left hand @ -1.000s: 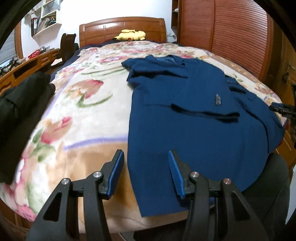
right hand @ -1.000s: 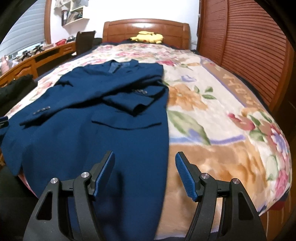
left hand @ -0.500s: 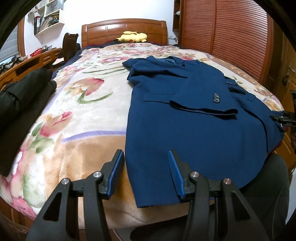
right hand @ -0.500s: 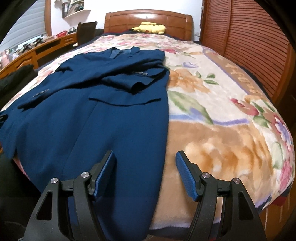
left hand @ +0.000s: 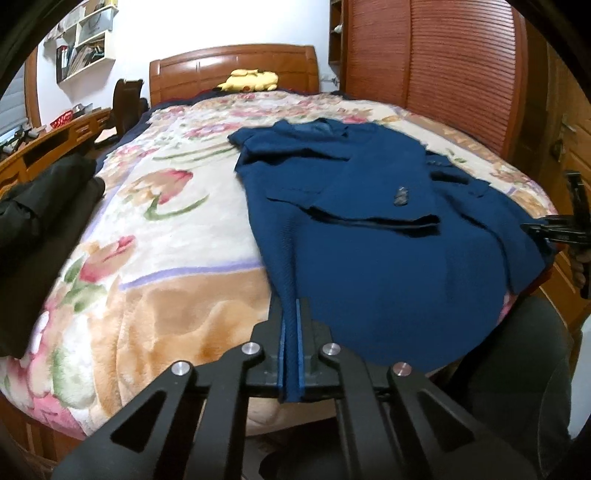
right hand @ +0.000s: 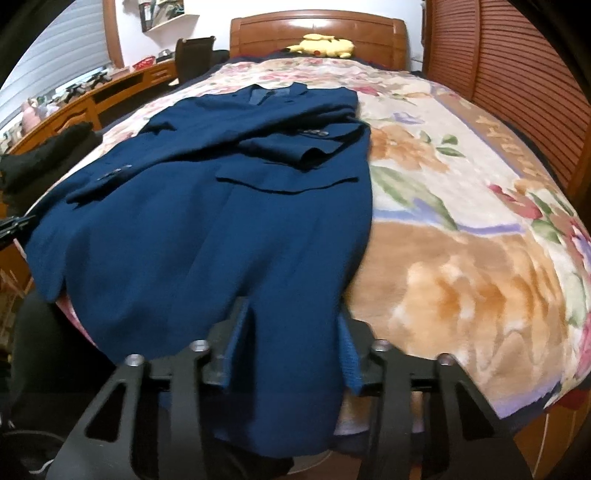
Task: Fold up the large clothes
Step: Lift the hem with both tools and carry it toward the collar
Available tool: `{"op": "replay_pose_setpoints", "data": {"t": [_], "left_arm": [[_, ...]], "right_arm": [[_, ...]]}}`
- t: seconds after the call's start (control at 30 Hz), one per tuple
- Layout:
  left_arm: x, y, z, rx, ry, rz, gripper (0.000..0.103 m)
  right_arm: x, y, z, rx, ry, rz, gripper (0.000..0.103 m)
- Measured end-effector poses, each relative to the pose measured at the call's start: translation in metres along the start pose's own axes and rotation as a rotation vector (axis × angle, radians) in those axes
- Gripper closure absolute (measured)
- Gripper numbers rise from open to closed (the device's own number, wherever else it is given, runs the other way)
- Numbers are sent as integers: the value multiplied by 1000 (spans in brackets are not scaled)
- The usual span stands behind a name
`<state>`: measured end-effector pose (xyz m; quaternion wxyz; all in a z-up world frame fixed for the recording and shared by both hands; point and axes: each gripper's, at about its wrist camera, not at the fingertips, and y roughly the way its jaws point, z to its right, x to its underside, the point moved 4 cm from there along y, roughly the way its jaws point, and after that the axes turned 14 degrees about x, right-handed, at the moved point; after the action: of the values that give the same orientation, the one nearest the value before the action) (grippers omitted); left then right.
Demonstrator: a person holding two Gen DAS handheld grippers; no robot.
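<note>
At the foot of the bed (left hand: 155,236), the hem of the blue jacket (left hand: 388,266) drops over the mattress edge, so its lowest part is cut off behind both tools. The left tool (left hand: 291,347) is pressed together on the jacket's near-left hem corner, a narrow strip of blue cloth pinched between its pads. The right tool (right hand: 293,349) is closing, with a broad fold of the hem between its jaws; motion blur there makes it hard to say whether the pads already press the cloth. In the left view, the right tool shows only as a dark sliver at the frame's right edge, with part of a hand behind it. The jacket lies flat on the floral blanket (right hand: 461,229), collar toward the wooden headboard (right hand: 317,26), sleeves folded across the front, a pocket flap and cuff buttons visible. It is a deep, even blue. A yellow plush toy (right hand: 325,44) sits at the headboard. Dark clothing (left hand: 33,229) lies heaped on the bed's left side, partly cut off by the frame. A long wooden table (right hand: 96,99) runs along the left wall; the small things on it are too blurred to identify. Wall shelves (left hand: 85,48) hold what look like books.
</note>
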<state>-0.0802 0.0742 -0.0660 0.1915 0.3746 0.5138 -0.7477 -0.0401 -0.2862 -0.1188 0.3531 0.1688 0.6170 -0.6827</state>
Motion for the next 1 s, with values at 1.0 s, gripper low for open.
{"op": "replay_pose_setpoints", "data": {"t": [1.0], "left_arm": [[-86,-139,58,34,115,368,103]], "right_arm": [[-74,-162,-12,-65,10,403,101]]}}
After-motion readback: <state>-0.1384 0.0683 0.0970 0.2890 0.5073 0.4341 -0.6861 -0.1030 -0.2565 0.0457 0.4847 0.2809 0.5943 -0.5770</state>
